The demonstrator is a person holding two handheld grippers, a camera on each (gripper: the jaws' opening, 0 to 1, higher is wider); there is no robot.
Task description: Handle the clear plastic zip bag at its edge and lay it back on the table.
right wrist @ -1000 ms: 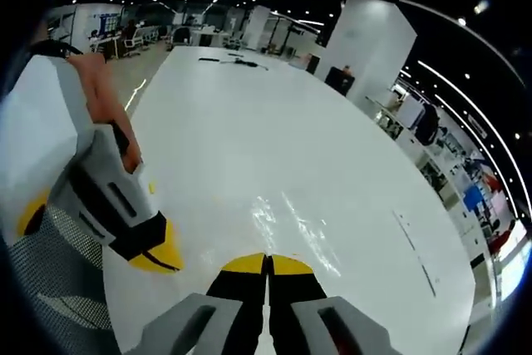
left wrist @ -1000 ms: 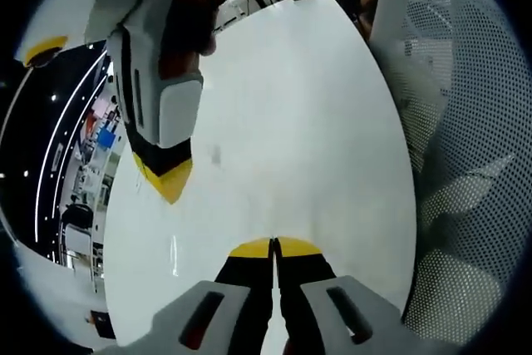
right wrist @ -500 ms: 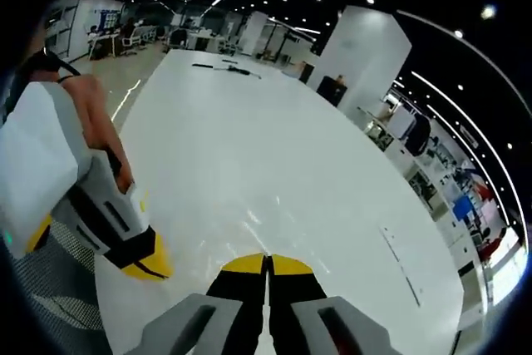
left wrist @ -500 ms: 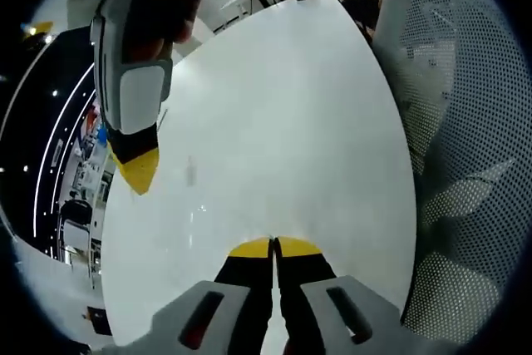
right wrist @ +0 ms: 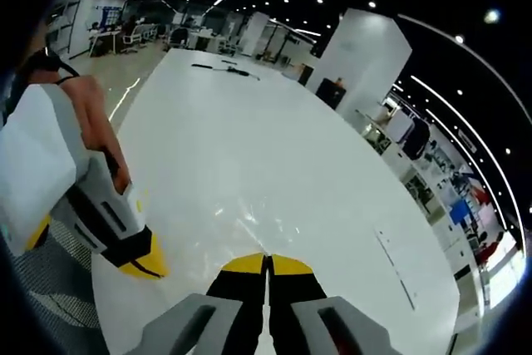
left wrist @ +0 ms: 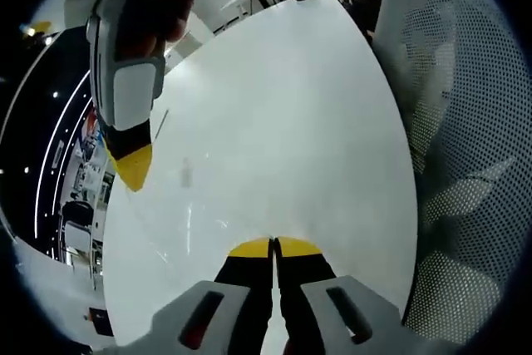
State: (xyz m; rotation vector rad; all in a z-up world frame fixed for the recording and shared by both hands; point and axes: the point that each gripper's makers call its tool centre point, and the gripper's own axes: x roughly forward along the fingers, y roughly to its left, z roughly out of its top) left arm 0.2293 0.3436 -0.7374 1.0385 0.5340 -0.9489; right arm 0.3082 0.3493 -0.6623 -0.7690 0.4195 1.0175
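In the left gripper view, the right tongs (left wrist: pixel 133 168) hang at upper left, tips together. Faint glints of the clear plastic zip bag (left wrist: pixel 187 205) lie low on the white surface (left wrist: pixel 291 122). The left tongs (left wrist: pixel 273 247) are pressed closed at bottom centre; a grip on the film cannot be told. A mesh chair (left wrist: pixel 465 122) stands at the right. In the right gripper view, an office pillar (right wrist: pixel 366 47) rises at upper right.

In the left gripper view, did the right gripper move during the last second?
Yes. The right gripper shifted from over the white table toward its left edge; the mesh chair stays put.

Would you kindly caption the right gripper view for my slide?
Shut right tool over a glossy white table, left tool alongside.
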